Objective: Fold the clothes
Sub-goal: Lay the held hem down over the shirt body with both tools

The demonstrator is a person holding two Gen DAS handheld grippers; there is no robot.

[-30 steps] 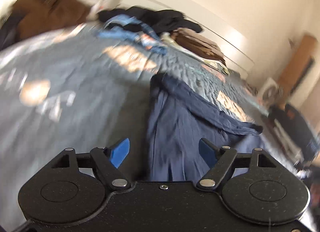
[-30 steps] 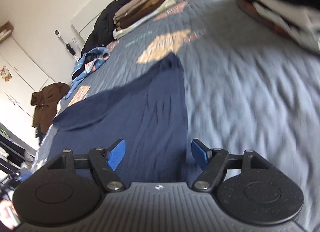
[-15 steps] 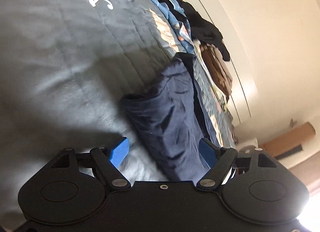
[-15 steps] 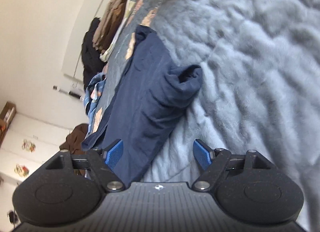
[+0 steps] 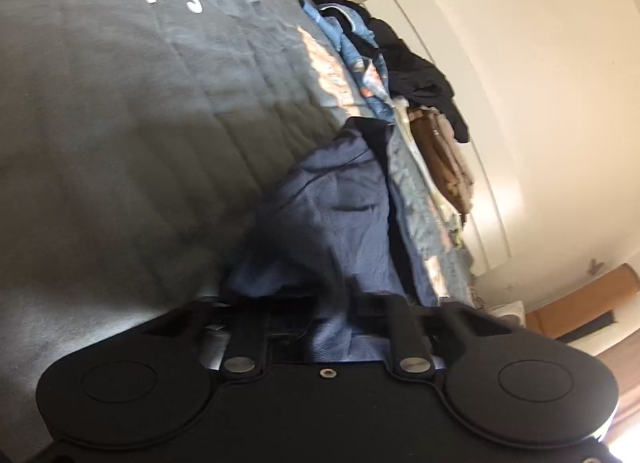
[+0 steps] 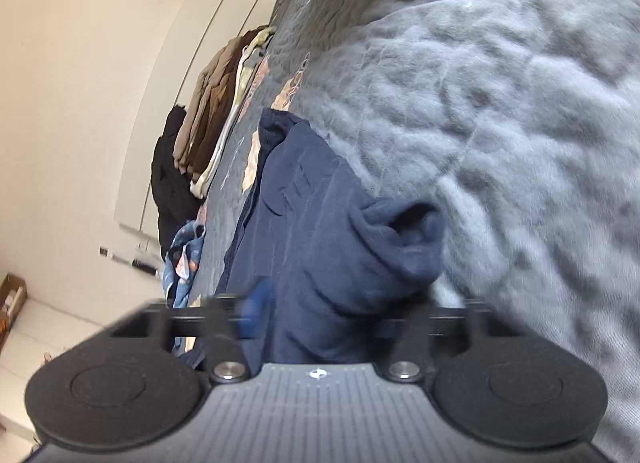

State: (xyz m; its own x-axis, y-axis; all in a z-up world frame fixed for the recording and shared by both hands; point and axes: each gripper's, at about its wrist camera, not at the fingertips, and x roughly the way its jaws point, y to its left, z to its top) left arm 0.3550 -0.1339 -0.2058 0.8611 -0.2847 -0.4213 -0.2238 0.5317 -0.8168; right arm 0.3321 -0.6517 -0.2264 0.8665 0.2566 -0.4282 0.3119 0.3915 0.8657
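Both claws are down low at the near end of a navy garment (image 6: 320, 223) that's lying on the bed, on top of a grey quilted bedspread (image 6: 500, 103).

The left claw (image 5: 320, 311) has its fingers pulled in close with navy cloth bunched right between them, so it looks clamped onto the fabric. The fingertips themselves are buried in the folds and blurry though.

The right claw (image 6: 332, 315) is in the same spot on its side: cloth runs down between the fingers, and one blue finger pad (image 6: 256, 307) shows smeared against the fabric on the left. The other pad is hidden under the material. Looks pinched on it too.

The navy garment is rumpled, with a rolled-up fold (image 6: 404, 239) sticking out toward the bare bedspread.

Further up the bed, along the wall, there's a stack of folded brown and tan clothes (image 6: 216, 111), a black garment (image 6: 168, 183) heaped next to it, and a crumpled blue patterned piece (image 6: 184, 259).
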